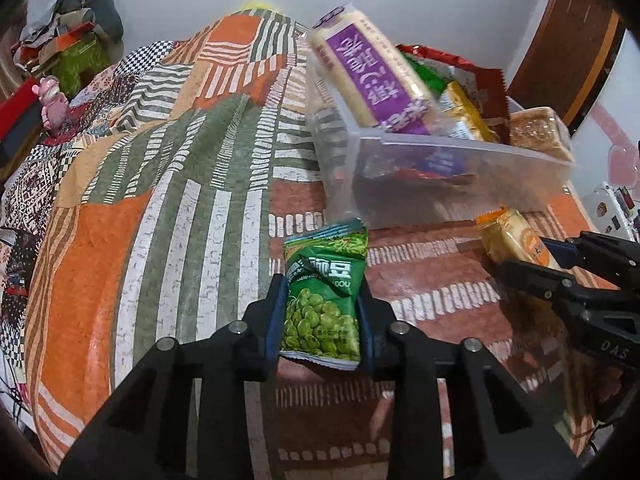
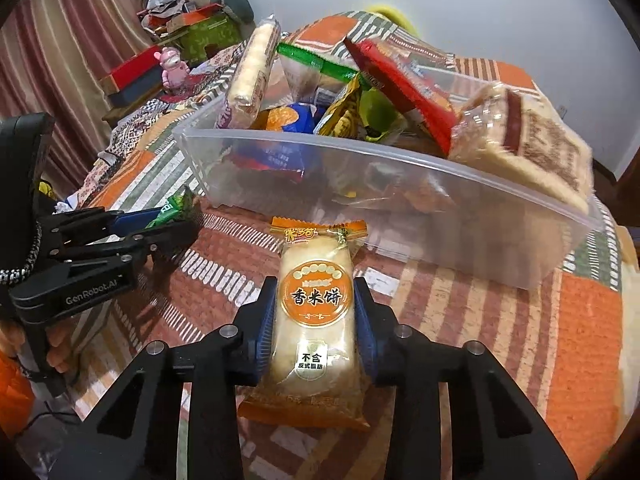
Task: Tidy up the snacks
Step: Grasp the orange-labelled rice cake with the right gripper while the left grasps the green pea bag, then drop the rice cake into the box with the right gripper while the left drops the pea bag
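My left gripper [image 1: 322, 300] is shut on a green pea snack packet [image 1: 324, 292], held above the patterned bedspread; it also shows in the right wrist view [image 2: 172, 210]. My right gripper [image 2: 314, 308] is shut on an orange-labelled rice cracker packet [image 2: 316, 312], also seen in the left wrist view [image 1: 516, 240]. A clear plastic bin [image 2: 400, 192] stands just beyond both grippers, heaped with snack packets. It shows in the left wrist view [image 1: 440, 172] with a purple-labelled cracker pack [image 1: 368, 76] leaning out of it.
The patchwork bedspread [image 1: 180, 200] covers the bed. A pink toy [image 2: 173, 68], boxes [image 2: 132, 76] and clutter lie at the far left by a curtain. A bread loaf pack [image 2: 532, 148] leans on the bin's right end. A wooden door [image 1: 568, 52] is at far right.
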Demonstrator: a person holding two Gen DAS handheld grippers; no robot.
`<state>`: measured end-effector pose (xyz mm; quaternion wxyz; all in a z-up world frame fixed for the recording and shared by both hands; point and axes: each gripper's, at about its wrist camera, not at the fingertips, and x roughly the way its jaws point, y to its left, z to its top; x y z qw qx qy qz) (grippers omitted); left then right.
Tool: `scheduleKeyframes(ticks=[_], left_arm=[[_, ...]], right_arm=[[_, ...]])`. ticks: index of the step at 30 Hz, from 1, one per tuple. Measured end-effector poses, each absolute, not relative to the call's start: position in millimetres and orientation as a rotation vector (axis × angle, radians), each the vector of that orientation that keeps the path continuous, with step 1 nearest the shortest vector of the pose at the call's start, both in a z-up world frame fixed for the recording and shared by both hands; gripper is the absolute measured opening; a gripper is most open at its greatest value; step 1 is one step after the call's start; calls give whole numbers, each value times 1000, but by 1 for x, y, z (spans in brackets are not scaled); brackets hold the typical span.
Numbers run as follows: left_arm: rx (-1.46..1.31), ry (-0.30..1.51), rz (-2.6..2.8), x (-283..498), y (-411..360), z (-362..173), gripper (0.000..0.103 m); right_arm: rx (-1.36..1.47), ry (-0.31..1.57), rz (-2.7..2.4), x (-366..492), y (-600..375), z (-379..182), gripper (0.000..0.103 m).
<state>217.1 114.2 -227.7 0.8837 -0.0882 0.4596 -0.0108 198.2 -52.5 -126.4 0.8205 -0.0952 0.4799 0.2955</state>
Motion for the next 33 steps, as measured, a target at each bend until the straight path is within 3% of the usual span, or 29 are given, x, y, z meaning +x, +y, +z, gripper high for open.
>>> scheduleKeyframes(ticks=[3, 18, 33], left_arm=[[-179, 940, -32, 212, 110, -218, 22], [-138, 792, -101, 196, 74, -142, 21], [-117, 673, -131, 244, 45, -94, 21]], right_arm=[[-194, 1000, 626, 194, -60, -119, 33], [-124, 836, 589, 188, -95, -64, 32], [-63, 704, 496, 226, -117, -24, 32]])
